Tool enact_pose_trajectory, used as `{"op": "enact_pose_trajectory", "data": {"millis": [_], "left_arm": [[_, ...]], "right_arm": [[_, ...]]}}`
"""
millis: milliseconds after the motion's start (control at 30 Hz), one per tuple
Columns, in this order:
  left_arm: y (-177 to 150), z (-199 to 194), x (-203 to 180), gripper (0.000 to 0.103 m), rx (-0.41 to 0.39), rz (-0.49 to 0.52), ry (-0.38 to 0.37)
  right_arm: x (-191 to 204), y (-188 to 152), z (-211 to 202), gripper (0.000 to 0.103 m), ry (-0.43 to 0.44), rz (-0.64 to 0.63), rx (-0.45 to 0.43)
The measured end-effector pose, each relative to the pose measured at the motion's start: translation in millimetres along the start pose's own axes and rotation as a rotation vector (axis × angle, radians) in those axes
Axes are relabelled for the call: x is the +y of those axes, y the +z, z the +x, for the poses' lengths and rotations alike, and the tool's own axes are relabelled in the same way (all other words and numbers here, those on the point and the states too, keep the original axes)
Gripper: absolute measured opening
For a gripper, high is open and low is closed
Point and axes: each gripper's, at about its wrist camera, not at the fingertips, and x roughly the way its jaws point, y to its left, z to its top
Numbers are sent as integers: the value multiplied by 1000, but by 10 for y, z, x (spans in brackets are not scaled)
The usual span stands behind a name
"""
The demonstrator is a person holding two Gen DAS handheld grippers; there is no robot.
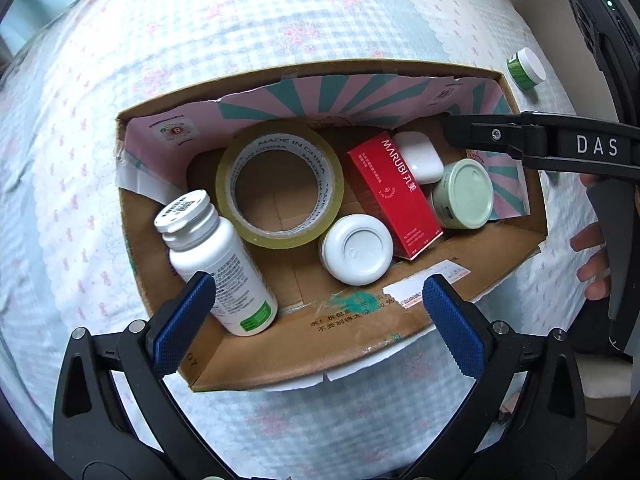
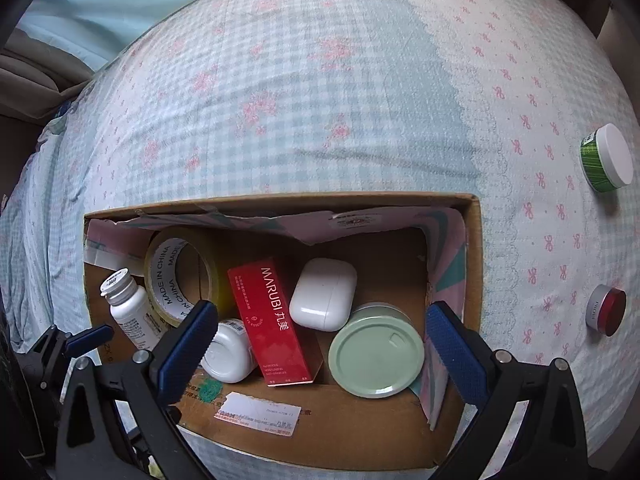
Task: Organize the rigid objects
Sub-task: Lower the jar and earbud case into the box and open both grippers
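Only right wrist view, red-lidded jar [image 2: 606,311]

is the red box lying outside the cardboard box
No, the red box lies inside the cardboard box, between the white case and the tape roll.

Both grippers, the left gripper [image 1: 316,296] and the right gripper [image 2: 318,326], are built from black plastic arms joined by silver screws. Each finger is faced with a blue, finely dimpled pad [image 1: 454,326]. White letters reading DAS are printed on the right gripper's black body.
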Motion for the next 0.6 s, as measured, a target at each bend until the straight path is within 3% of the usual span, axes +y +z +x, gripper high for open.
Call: {"op": "enact_pose_trajectory", "data": {"millis": [300, 600], "left_arm": [[-184, -496, -44, 103, -80, 0, 39], [-564, -1167, -31, 103, -157, -21, 107]], "right_arm": [[246, -159, -498, 103, -75, -76, -103], [399, -582, -1191, 103, -129, -89, -143]]}}
